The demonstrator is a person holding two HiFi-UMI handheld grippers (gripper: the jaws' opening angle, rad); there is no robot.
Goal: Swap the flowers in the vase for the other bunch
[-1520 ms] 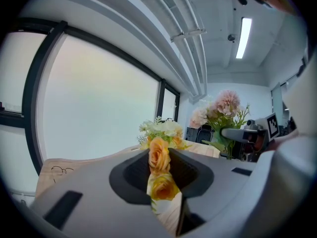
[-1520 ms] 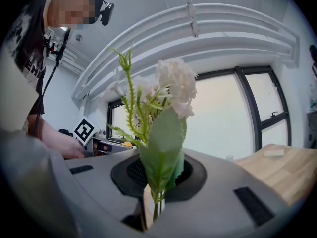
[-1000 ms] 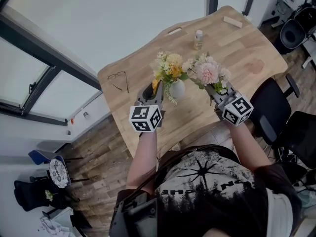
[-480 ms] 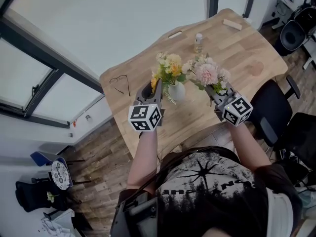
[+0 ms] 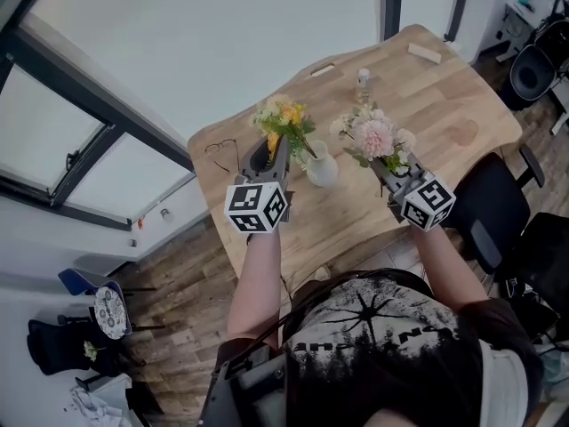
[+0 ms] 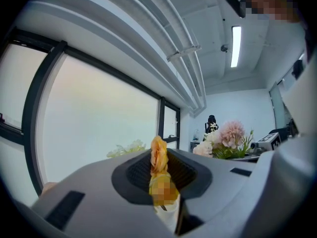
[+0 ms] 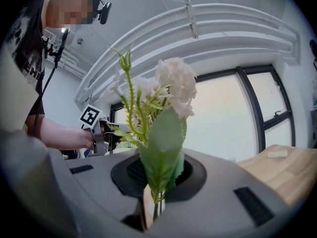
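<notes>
Over the wooden table (image 5: 444, 96), my left gripper (image 5: 272, 157) is shut on the stems of the yellow-and-orange bunch (image 5: 279, 117) and holds it raised up and to the left of the white vase (image 5: 323, 169). I cannot tell if its stem ends are clear of the vase's mouth. An orange bloom (image 6: 159, 153) stands between the left gripper (image 6: 166, 205) jaws. My right gripper (image 5: 384, 165) is shut on the pink-and-white bunch (image 5: 374, 136), held to the vase's right. Green stems and a leaf (image 7: 162, 152) rise from the right gripper (image 7: 154, 205) jaws.
A pair of glasses (image 5: 219, 148) lies at the table's left end. A small bottle (image 5: 363, 77) and two wooden blocks (image 5: 424, 53) sit near the far edge. Black office chairs (image 5: 498, 198) stand at the right, beside the table.
My left gripper has risen with the yellow bunch, lifting it up and left away from the vase. The right gripper and the pink bunch have kept still.
</notes>
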